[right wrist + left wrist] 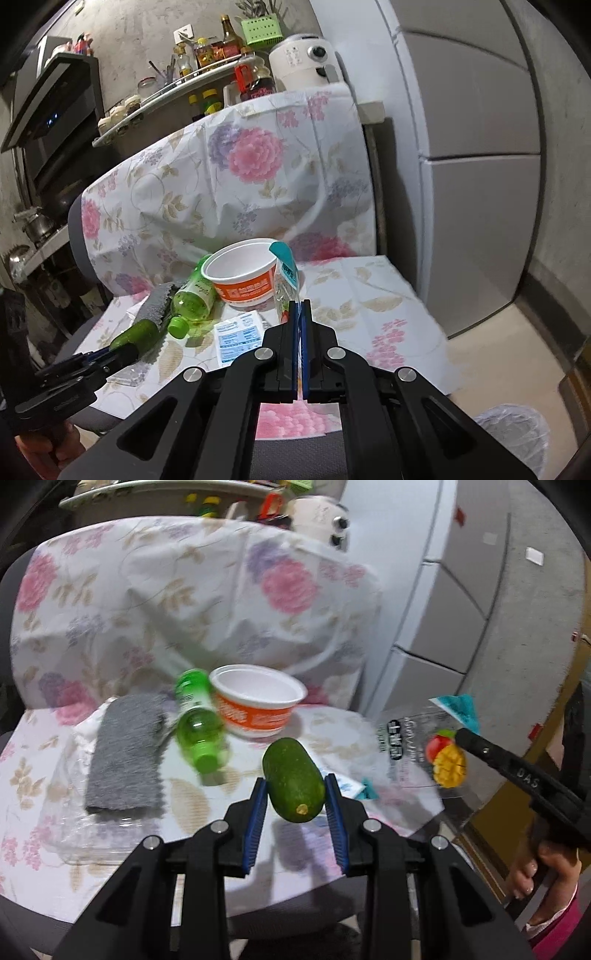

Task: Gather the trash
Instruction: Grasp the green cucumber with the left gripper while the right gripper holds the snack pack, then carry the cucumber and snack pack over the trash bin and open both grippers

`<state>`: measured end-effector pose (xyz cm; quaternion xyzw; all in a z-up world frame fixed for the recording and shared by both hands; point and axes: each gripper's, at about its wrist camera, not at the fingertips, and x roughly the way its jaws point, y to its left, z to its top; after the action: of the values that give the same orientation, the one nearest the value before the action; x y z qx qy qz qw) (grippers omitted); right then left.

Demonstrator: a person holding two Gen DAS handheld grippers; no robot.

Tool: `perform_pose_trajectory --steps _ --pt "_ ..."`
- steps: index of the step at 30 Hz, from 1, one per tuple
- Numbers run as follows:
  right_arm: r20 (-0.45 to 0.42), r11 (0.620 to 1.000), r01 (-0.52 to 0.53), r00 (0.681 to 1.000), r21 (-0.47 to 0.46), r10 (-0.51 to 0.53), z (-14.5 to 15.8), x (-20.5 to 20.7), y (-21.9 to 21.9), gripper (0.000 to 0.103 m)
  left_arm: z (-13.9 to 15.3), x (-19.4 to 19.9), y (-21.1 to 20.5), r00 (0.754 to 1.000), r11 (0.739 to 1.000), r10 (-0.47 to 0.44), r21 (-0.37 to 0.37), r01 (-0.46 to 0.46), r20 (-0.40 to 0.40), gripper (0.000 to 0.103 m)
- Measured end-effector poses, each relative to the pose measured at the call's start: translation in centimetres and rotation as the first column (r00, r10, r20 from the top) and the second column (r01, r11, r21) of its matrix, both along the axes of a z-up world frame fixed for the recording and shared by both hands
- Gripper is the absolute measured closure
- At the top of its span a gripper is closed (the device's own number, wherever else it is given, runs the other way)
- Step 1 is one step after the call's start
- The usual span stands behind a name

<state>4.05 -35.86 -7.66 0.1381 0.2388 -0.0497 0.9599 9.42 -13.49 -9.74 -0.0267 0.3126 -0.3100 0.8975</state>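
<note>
a chair (33, 760) draped in a floral cloth (155, 602) carries the trash. on its seat sit an orange-and-white bowl (258, 705), a grey rag (125, 753) and a green bottle (197, 723) lying on its side. the left gripper (295, 794) has its jaws clenched on a green avocado (293, 779), lifted off the seat. the right gripper (300, 308) pinches a clear snack wrapper (286, 284), jaws fully closed.

Glossy green plastic bottle (195, 723) beside a smooth foam-like noodle bowl (258, 701) (orange print); left of the bottle, rough grey cloth (125, 753); floral fabric chair cover (147, 602).
</note>
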Motion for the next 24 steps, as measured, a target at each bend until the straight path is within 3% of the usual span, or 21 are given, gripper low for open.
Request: perform_pose_trajectory --steps 6,12,19,24 --pt "0.029 0.992 0.094 0.995 -0.087 -0.091 1.6 -4.2 -1.1 0.102 0.3 -2.5 -4.3 0.991 0.990 -0.134 -0.032 0.135 0.030 0.073" --pt "0.030 0.972 0.202 0.979 -0.119 -0.200 1.8 -9.9 -3.8 0.101 0.7 -5.9 -9.4 0.955 0.955 -0.290 -0.040 0.292 0.065 0.073" --pt "0.012 0.926 0.361 0.932 -0.115 -0.362 0.9 -17.1 -8.0 0.101 -0.3 -10.2 -15.7 0.887 0.889 -0.456 -0.006 0.458 0.074 0.073" --pt "-0.052 0.886 0.458 0.885 -0.076 -0.463 -2.2 -21.2 -11.1 0.101 -2.4 -12.8 -20.4 0.828 0.828 -0.560 0.014 0.560 0.030 0.073"
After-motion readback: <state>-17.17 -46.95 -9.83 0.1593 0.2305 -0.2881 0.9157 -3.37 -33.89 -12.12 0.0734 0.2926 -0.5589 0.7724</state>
